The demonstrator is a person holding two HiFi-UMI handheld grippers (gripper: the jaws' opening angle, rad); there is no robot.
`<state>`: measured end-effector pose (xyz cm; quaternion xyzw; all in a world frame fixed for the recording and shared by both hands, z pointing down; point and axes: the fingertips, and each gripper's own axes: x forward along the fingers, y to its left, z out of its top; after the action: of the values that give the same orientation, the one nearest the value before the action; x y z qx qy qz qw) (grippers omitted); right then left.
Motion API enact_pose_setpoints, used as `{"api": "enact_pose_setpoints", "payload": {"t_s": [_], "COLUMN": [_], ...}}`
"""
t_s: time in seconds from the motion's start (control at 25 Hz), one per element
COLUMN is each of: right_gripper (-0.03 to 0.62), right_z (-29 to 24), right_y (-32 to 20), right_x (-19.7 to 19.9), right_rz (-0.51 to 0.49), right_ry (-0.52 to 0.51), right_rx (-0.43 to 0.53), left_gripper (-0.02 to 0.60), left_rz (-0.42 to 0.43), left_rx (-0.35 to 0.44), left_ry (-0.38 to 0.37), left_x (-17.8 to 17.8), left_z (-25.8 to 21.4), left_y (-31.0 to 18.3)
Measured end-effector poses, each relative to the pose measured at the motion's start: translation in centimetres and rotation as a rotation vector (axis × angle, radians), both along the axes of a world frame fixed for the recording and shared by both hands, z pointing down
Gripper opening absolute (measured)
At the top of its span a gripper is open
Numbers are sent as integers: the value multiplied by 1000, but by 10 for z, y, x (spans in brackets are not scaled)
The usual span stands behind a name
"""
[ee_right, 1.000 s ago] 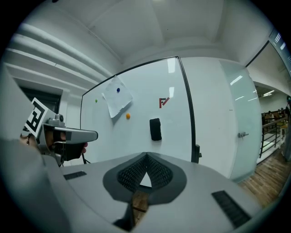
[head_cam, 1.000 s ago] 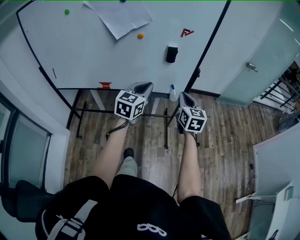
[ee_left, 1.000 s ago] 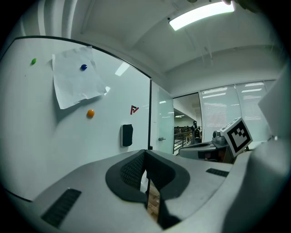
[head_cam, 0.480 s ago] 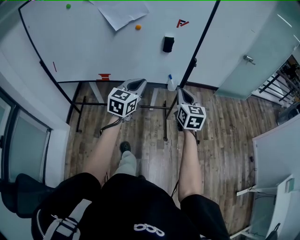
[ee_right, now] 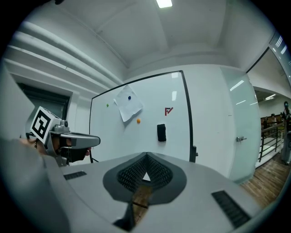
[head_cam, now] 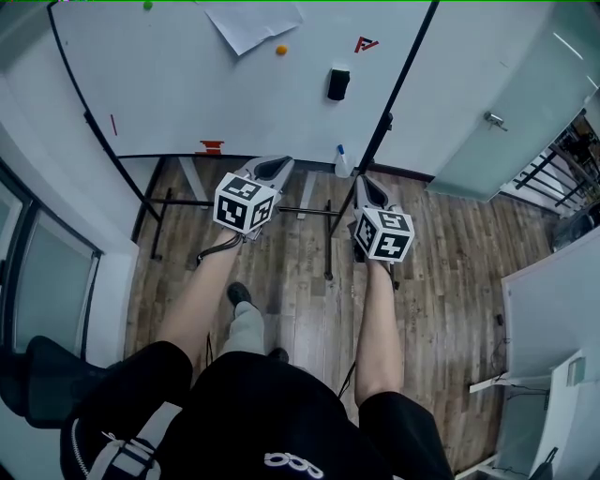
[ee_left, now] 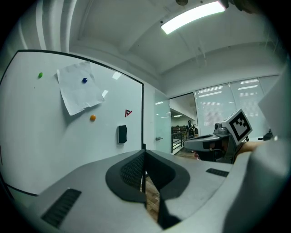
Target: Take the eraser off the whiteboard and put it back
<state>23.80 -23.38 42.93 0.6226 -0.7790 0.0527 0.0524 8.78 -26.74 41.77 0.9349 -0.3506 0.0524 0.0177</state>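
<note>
Right now the black eraser (head_cam: pixel 338 83) is sticking to the whiteboard (head_cam: pixel 169 94) close to its right edge, just below a small red mark (head_cam: pixel 366 43) and well apart from both grippers. The left gripper (head_cam: pixel 273 168) is pointing toward the board's lower edge with its jaws pressing together at the tips and nothing lying between them; only a sliver of wooden floor (head_cam: pixel 441 253) is showing through the slit behind the tips. The right gripper (head_cam: pixel 367 187) is pointing toward the board's lower right corner, near the left one but not touching it, and its jaws are likewise meeting at the tips and gripping nothing. Both are hanging over the floor in front of the board, short of its surface. A tilted sheet of paper (head_cam: pixel 251 23) is hanging near the top edge under a blue magnet (ee_left: pixel 84 80), with an orange magnet (head_cam: pixel 281 51) sitting just off the sheet's lower corner and a green magnet (head_cam: pixel 147 5) sitting toward the upper left corner. A small red object (head_cam: pixel 212 146) is resting on the lower edge, and a white bottle with a blue cap (head_cam: pixel 343 165) is standing by the lower right corner. Beyond the right edge, a pale door with a metal handle (head_cam: pixel 494 119) is standing shut.
</note>
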Motion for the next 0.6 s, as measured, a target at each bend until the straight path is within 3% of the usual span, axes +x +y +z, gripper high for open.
{"api": "enact_pose_setpoints", "payload": {"t_s": [0.6], "right_gripper": [23], "right_z": [-11], "right_y": [18], "right_x": [-13], "right_rz": [-9], "right_ry": [46], "right_rx": [15], "left_gripper": [9], "left_rz": [-7], "left_rx": [28], "left_ry": [4], "left_x": [-15], "left_z": [-13], "left_y": [16]}}
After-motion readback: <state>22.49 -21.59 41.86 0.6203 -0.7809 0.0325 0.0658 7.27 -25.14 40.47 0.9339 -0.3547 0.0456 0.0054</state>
